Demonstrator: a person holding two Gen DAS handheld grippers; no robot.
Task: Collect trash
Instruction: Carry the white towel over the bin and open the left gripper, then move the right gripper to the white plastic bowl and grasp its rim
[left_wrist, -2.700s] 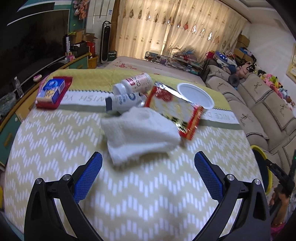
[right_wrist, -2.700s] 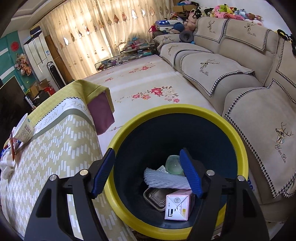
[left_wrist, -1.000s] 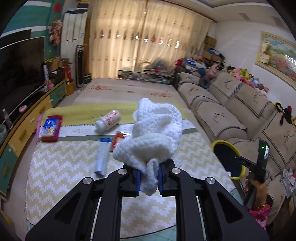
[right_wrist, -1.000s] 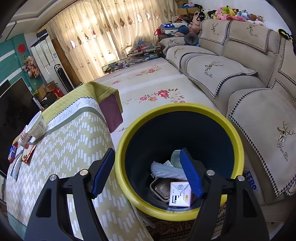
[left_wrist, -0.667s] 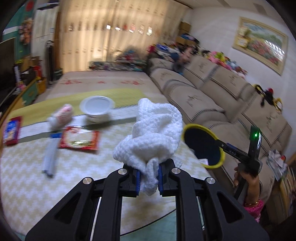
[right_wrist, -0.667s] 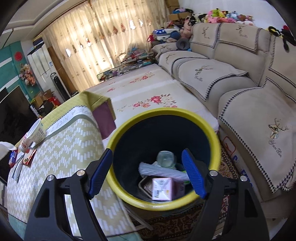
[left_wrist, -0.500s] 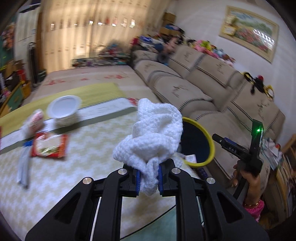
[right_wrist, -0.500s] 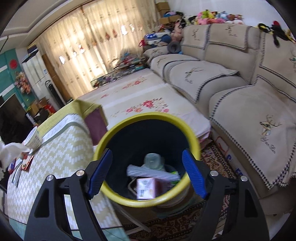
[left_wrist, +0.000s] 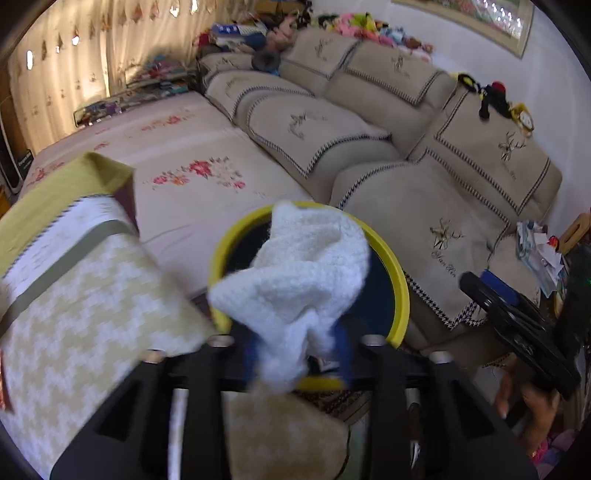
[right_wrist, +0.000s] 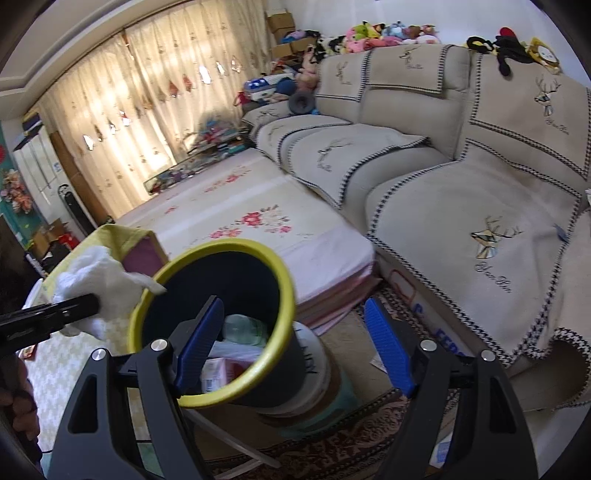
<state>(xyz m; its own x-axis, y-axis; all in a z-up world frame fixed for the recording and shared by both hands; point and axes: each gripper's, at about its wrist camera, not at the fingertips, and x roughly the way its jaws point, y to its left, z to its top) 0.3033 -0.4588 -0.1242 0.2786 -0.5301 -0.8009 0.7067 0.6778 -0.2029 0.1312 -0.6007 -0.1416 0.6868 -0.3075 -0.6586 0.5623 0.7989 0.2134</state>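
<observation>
Over the yellow-rimmed bin (left_wrist: 400, 295): the left gripper (left_wrist: 297, 347), tilted downward. Blue pads partly apart, jaws just opening; between them the lower tail of the white cloth (left_wrist: 299, 266). Too blurred to tell if any pad touches it, no squeeze visible. Most of the cloth bunched above the dark mouth of the bin, with its far edge over the far rim. To the left, just beside the bin, the table (left_wrist: 92, 295) under a yellow zigzag cover. To the right and far, the beige sofa (left_wrist: 406, 192).

Near the bin, on its right side: the right gripper (right_wrist: 293, 306), fingers wide, nothing gripped between them. Through its camera, the cloth (right_wrist: 96, 280) at the left rim of the bin (right_wrist: 288, 295), and inside, at the bottom, collected trash (right_wrist: 240, 328).
</observation>
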